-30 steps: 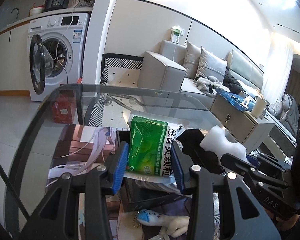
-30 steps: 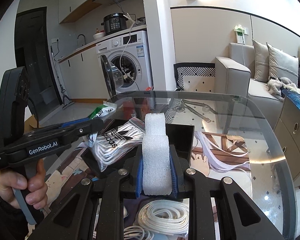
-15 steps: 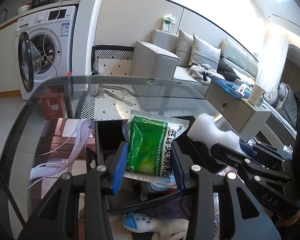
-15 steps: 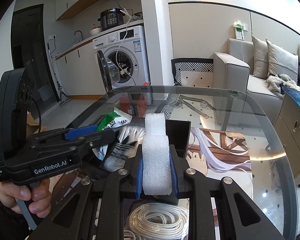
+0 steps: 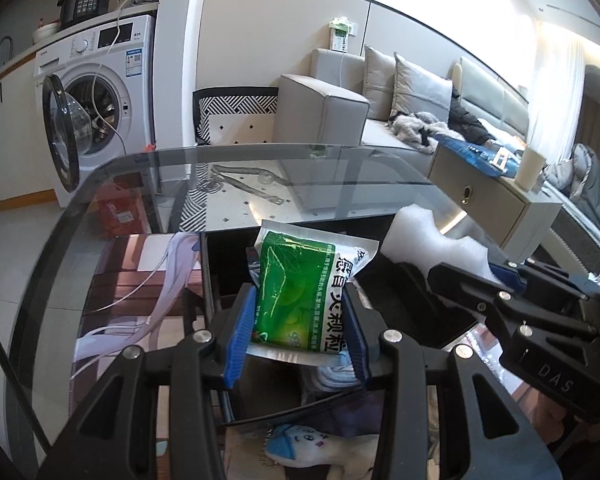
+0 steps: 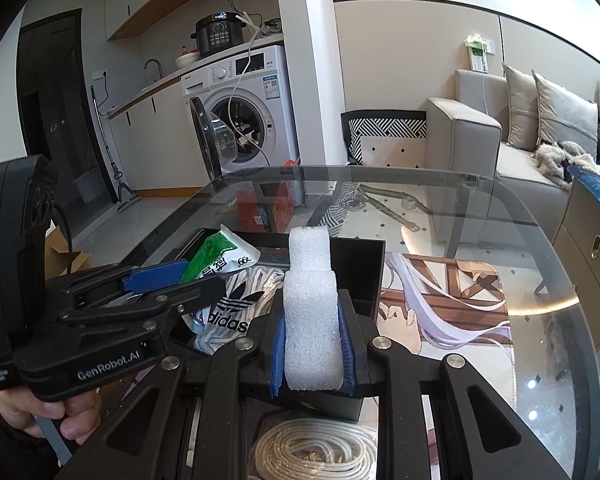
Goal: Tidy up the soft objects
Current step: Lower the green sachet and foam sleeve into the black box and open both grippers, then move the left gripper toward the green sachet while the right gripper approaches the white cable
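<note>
Left gripper (image 5: 296,328): fingers (image 5: 240,336) clamped on the green sachet (image 5: 300,292), held above the black bin (image 6: 360,256) on the glass desk (image 6: 480,216). Right gripper (image 6: 311,344): fingers pinched on the white foam block (image 6: 310,312), also over the bin. I'd lower each clear of the other, then release inside the walls.
</note>
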A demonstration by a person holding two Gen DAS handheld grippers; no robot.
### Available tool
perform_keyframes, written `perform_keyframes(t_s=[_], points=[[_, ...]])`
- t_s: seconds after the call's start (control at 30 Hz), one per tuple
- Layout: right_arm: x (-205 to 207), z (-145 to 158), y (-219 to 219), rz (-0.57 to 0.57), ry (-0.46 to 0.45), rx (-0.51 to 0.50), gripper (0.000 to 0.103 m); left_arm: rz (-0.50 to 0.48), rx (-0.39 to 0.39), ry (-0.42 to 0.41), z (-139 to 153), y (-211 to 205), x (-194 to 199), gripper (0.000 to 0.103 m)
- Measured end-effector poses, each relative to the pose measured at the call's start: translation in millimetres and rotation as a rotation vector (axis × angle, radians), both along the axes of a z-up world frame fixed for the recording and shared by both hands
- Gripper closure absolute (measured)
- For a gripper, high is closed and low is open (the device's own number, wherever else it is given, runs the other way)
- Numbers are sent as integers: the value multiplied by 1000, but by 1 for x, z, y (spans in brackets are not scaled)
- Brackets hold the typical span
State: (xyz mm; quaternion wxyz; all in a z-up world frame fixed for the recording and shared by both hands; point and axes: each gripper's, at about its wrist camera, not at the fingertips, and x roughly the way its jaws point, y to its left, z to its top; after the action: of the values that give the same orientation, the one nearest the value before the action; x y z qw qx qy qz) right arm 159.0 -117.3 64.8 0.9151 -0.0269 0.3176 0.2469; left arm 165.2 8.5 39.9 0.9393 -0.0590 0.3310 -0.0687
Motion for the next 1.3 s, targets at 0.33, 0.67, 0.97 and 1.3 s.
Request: perform_keyframes(t_s=[0.33, 0.67, 0.97, 1.3], points=[[-3, 1, -12, -33, -25, -5, 62, 0, 25, -4, 0, 1, -5, 43], [-29, 2, -37, -69, -25, 7, 6, 27, -5, -62, 15, 8, -28, 0], [-51, -11, -44, -67, -8, -32, 1, 28, -9, -55, 13, 13, -51, 0], [-63, -17, -42, -49, 23, -46, 1, 37, 9, -24, 2, 20, -76, 0]])
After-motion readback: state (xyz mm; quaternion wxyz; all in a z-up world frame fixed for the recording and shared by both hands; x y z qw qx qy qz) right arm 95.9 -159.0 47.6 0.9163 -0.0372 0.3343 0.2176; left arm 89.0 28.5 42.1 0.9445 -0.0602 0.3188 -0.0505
